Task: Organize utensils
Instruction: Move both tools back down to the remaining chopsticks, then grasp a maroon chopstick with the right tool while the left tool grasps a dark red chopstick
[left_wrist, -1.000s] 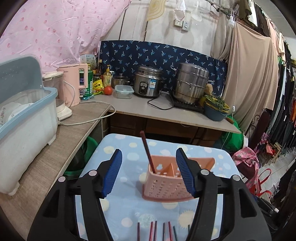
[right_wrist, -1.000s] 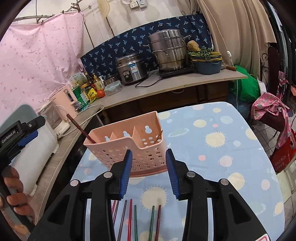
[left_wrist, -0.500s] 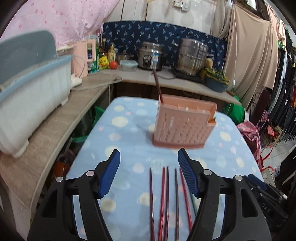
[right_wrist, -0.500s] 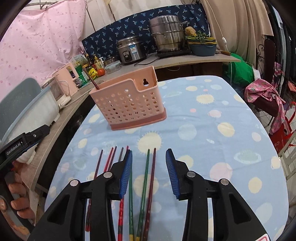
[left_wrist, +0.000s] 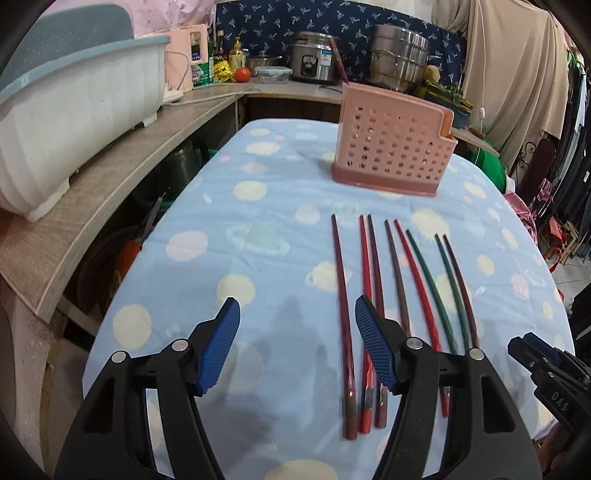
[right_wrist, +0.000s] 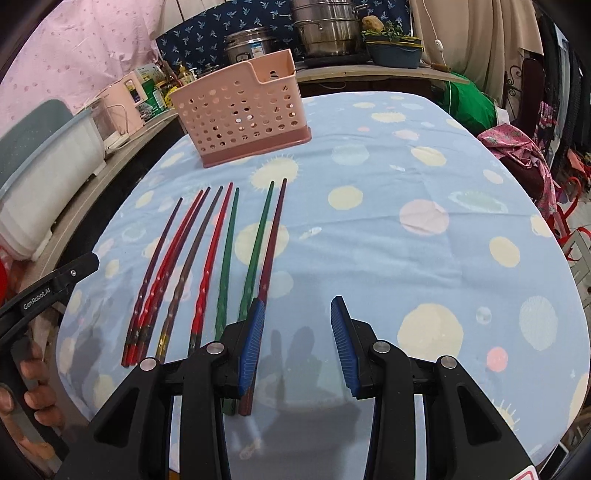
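Hand (right_wrist: 22, 387) in right view only

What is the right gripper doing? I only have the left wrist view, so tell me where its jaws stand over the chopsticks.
Observer: The right gripper is open, with only bare tablecloth showing between its pads.
Operator: Give me its place against the row.
Observer: Its left finger crosses over the thick end of the dark red chopstick, the last one on the right of the row. I cannot tell whether they touch.
Operator: Now report the pink holder from that side.
Observer: The pink holder shows a keyhole slot in the tall wall behind its notch.
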